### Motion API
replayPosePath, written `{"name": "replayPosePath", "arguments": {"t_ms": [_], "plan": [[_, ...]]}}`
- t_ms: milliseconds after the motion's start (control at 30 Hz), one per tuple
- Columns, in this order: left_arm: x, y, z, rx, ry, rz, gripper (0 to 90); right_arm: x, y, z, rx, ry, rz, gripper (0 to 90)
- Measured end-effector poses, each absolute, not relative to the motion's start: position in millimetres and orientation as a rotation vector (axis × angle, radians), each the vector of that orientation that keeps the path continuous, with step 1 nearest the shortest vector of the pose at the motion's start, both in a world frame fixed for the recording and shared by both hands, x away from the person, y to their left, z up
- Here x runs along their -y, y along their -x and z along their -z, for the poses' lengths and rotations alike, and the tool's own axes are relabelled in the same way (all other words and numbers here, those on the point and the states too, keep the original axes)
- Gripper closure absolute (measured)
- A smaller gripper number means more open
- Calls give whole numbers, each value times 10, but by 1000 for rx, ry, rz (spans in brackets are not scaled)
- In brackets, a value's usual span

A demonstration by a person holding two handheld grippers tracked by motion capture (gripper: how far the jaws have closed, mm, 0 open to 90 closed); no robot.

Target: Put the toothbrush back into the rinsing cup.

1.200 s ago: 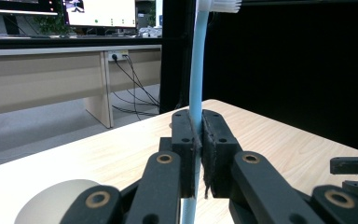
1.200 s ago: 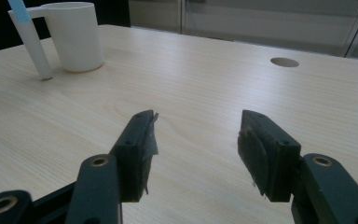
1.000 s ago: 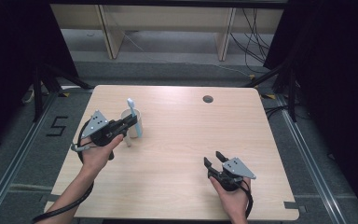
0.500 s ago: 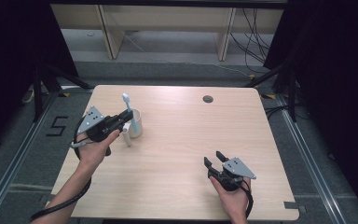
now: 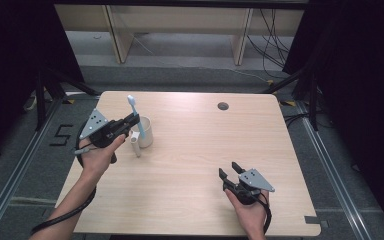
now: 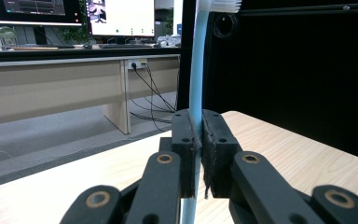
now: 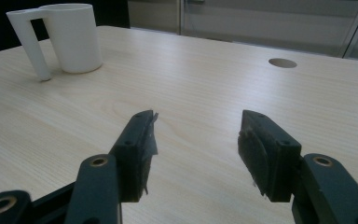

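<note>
A light blue toothbrush [image 5: 136, 119] stands upright with its bristle head up, clamped in my left gripper [image 5: 133, 120] just left of a white mug [image 5: 146, 131]. In the left gripper view the black pads [image 6: 187, 149] press on the blue handle [image 6: 196, 70], and the white bristles reach the top edge. The mug [image 7: 71, 37] sits on the wooden table [image 5: 200, 150] with its handle [image 5: 135, 146] toward the near side. My right gripper [image 5: 230, 170] rests low near the front right of the table, its jaws open [image 7: 196, 154] and holding nothing.
A round cable hole [image 5: 223, 106] is set in the far right part of the tabletop. Behind the table stand a bench's legs and loose cables on the floor. Black curtains hang on both sides.
My left gripper has carried the toothbrush a little to the left and up, from over the mug to beside its left rim. The right gripper has stayed put.
</note>
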State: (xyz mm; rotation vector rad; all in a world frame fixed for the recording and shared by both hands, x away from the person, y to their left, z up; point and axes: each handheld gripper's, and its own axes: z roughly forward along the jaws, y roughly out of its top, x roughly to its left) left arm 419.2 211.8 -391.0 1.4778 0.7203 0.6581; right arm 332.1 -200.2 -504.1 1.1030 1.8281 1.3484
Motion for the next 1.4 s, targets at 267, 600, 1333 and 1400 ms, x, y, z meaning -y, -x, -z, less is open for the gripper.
{"name": "replayPosePath", "arguments": {"t_ms": [267,600,1333,1400], "plan": [[-2143,-4216,3868,-728,-1476,-675,838,2004,-3317,5038,-1834,-1107,-1351,462],[-2184,-4260,3856,-740,-1468,-686,839,2000,-3320,5043,-1833,-1105,-1356,462],[-2297,-4280,3810,-776,-1458,-715,838,1998,-3308,5038,-1839,-1131,-1353,460],[-2306,-4268,3799,-779,-1461,-717,839,1994,-3316,5043,-1833,-1124,-1367,460]]}}
